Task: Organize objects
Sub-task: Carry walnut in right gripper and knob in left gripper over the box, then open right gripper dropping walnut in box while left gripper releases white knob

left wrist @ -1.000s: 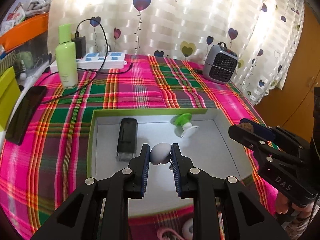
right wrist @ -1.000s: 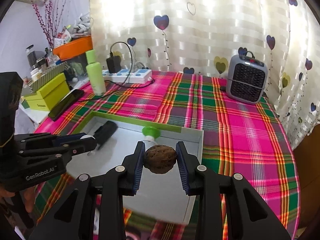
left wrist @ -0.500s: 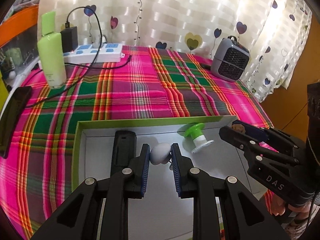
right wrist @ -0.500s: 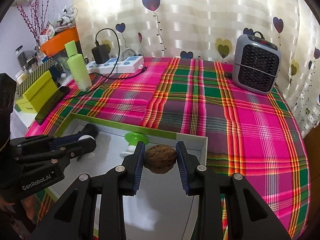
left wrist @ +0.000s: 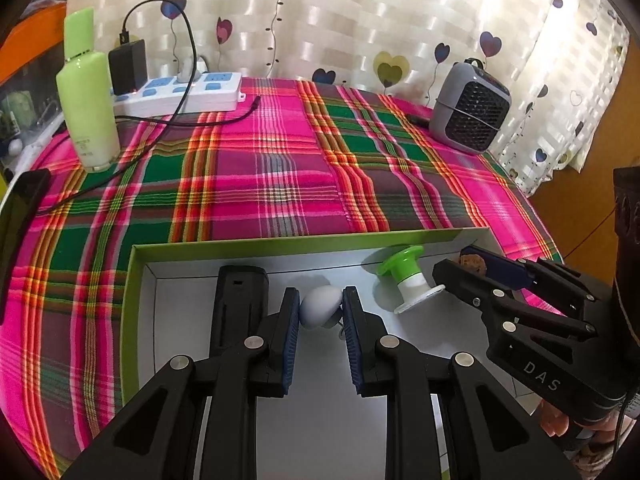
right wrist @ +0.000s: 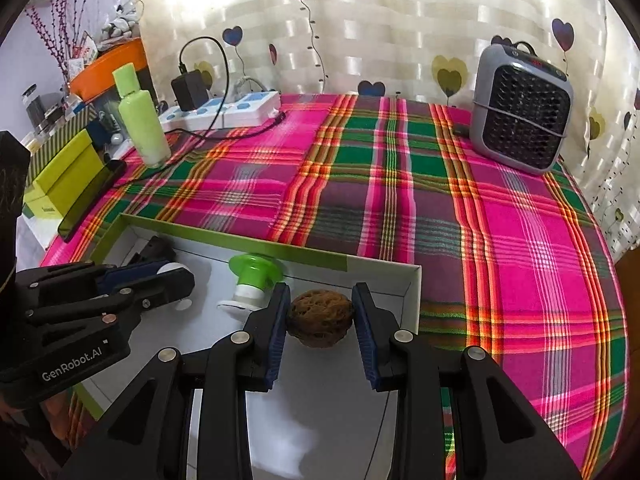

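Observation:
My left gripper (left wrist: 319,299) is shut on a pale egg-shaped piece (left wrist: 318,311), low over the white floor of a green-rimmed box (left wrist: 280,242). Inside the box lie a black rectangular device (left wrist: 239,300) to the left of it and a green-and-white spool (left wrist: 404,276) tipped on its side to the right. My right gripper (right wrist: 320,298) is shut on a brown walnut (right wrist: 320,320), above the box's right end near the far right corner (right wrist: 414,276). Each gripper shows in the other's view: the left gripper (right wrist: 168,274) and the right gripper (left wrist: 474,264).
On the plaid tablecloth (left wrist: 280,168) behind the box stand a green bottle (left wrist: 88,100), a power strip (left wrist: 188,94) with a black charger and cable, and a grey heater (left wrist: 470,118). A dark phone (left wrist: 20,208) lies at the left edge. Yellow-green boxes (right wrist: 64,172) sit off-table left.
Both grippers have moved forward and down over the box, which now fills more of each view. The egg-shaped piece and the walnut stay gripped as before.

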